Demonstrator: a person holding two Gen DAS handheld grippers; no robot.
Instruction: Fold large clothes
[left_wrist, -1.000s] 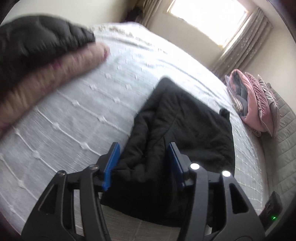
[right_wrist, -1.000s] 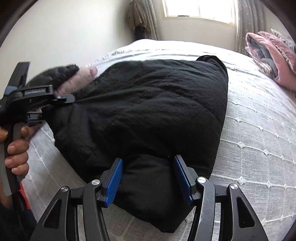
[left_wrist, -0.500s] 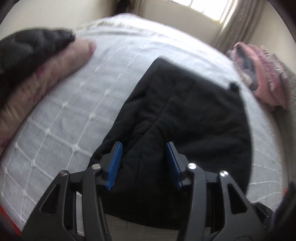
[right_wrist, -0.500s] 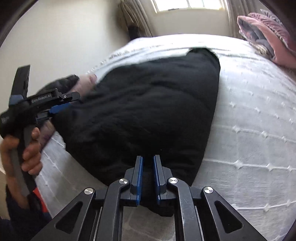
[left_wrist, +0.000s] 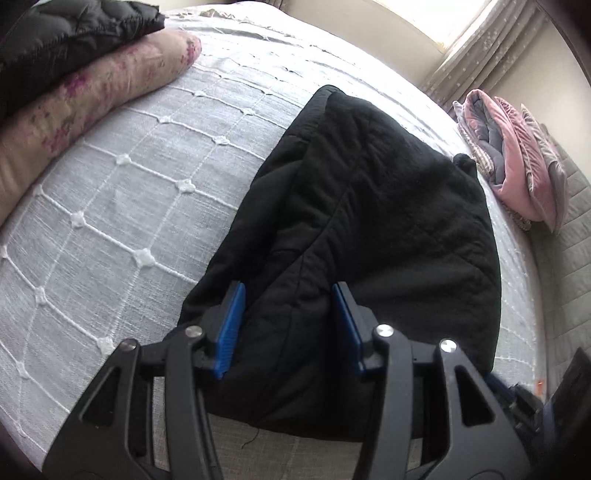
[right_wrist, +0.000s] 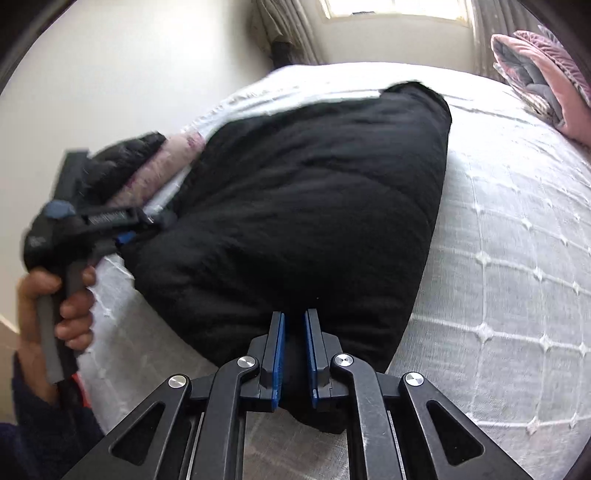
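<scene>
Black padded jacket (left_wrist: 369, 229) lies folded in a thick bundle on the white bedspread (left_wrist: 110, 192), with its near edge toward me. My right fingers (right_wrist: 294, 354) are clenched on that near edge: the two blue pads stand almost together with a pinch of black fabric squeezed between them. My left fingers (left_wrist: 288, 325) stand about half spread over the jacket's left near corner, a hump of the padding between the blue pads. Whether those pads actually press the cloth I cannot tell, because the fabric hides the pad faces below the tips.

In the right wrist view my left hand (right_wrist: 55, 295) wraps the grey handle of its tool at the jacket's left side, but that tool is smeared by motion and its tips disappear behind the black cloth.

Beyond the jacket's left side lie a floral pink roll (left_wrist: 85, 96) and a dark quilted piece (left_wrist: 66, 33) on top of it, both cut off by the frame edge. Past the jacket's far right corner sits a folded pink and grey pile (left_wrist: 513, 166), its lower end out of sight. The jacket's underside and how many layers it has are hidden.
</scene>
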